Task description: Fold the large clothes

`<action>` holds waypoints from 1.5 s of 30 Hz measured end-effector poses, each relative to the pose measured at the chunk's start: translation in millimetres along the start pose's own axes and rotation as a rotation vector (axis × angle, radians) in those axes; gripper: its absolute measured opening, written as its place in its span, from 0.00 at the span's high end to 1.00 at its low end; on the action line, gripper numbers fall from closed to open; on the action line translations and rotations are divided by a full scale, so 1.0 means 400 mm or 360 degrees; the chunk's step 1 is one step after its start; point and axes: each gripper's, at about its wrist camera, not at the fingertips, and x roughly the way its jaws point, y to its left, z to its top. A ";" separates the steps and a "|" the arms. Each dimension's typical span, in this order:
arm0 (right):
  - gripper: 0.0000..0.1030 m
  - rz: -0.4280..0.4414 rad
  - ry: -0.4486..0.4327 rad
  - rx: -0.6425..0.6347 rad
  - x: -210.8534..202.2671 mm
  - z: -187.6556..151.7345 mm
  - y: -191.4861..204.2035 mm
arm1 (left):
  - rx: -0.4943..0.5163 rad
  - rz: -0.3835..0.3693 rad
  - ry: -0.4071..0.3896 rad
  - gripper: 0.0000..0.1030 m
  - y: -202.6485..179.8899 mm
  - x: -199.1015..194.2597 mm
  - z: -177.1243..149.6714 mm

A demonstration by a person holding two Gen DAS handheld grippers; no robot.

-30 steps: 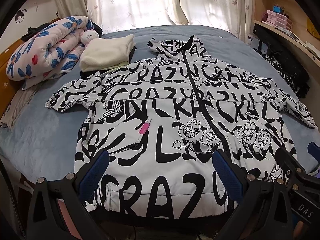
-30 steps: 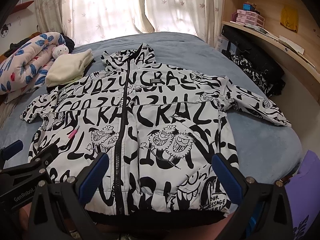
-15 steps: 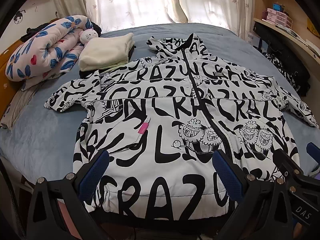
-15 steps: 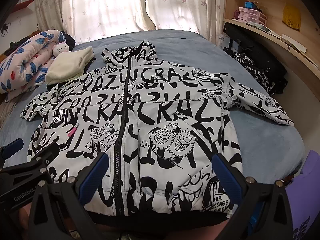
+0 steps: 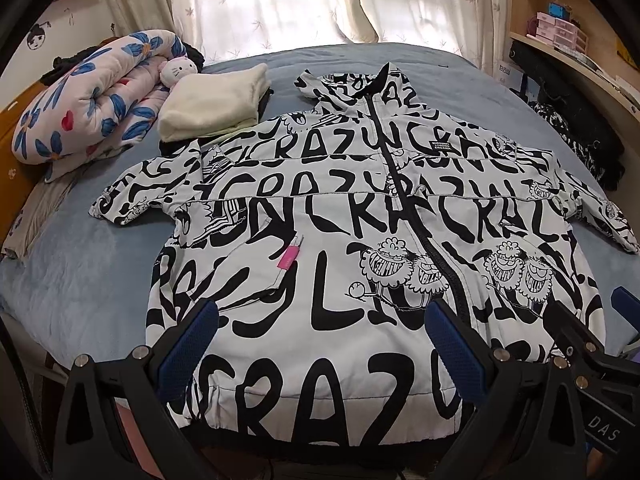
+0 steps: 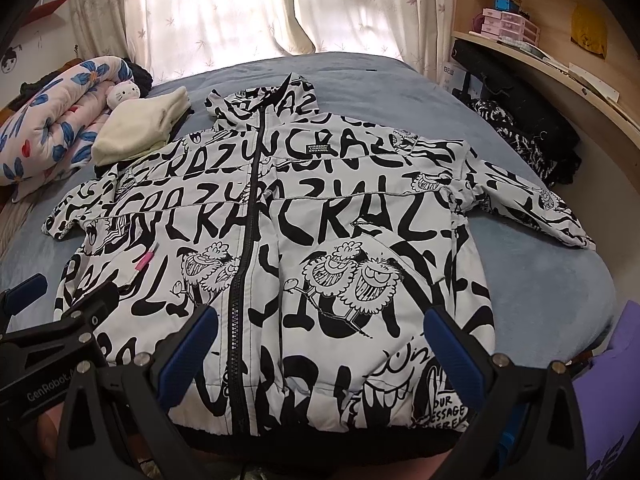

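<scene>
A black-and-white printed jacket [image 5: 360,240] lies flat and zipped on the blue bed [image 5: 68,288], hood toward the far curtains, both sleeves spread out sideways. The left claw [image 5: 320,344] hangs above the near hem, left of the zipper, its blue pads [image 5: 188,344] spread wide with nothing between them. The right claw [image 6: 320,344] hangs over the hem just right of the zipper, equally wide and empty. Only the left view takes in the whole floral quilt [image 5: 88,96] at far left; only the right view shows the yellow cloth [image 6: 586,28] on the wooden shelf. A folded cream garment [image 5: 216,104] sits beside the jacket's left shoulder, next to a white plush toy [image 5: 178,70].
</scene>
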 end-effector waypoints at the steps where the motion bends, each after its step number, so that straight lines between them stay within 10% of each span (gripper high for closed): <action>1: 0.00 0.0049 0.0050 0.0023 0.000 0.000 0.000 | 0.0001 0.0002 0.0000 0.01 0.000 0.002 0.000; 19: 0.00 -0.0043 -0.0017 0.0049 0.011 0.060 -0.094 | 0.0068 0.0045 -0.0068 0.01 -0.076 -0.001 0.119; 33: 0.00 -0.0473 -0.0399 0.0031 -0.092 0.289 -0.309 | 0.0169 -0.0085 -0.0293 0.01 -0.242 -0.011 0.335; 39: 0.00 -0.0336 -0.0305 0.0336 -0.045 0.360 -0.505 | 0.0362 -0.0051 -0.0551 0.01 -0.373 -0.019 0.404; 45: 0.00 -0.0314 -0.0042 0.0675 0.099 0.371 -0.723 | 0.0370 -0.0261 -0.0396 0.01 -0.495 0.052 0.464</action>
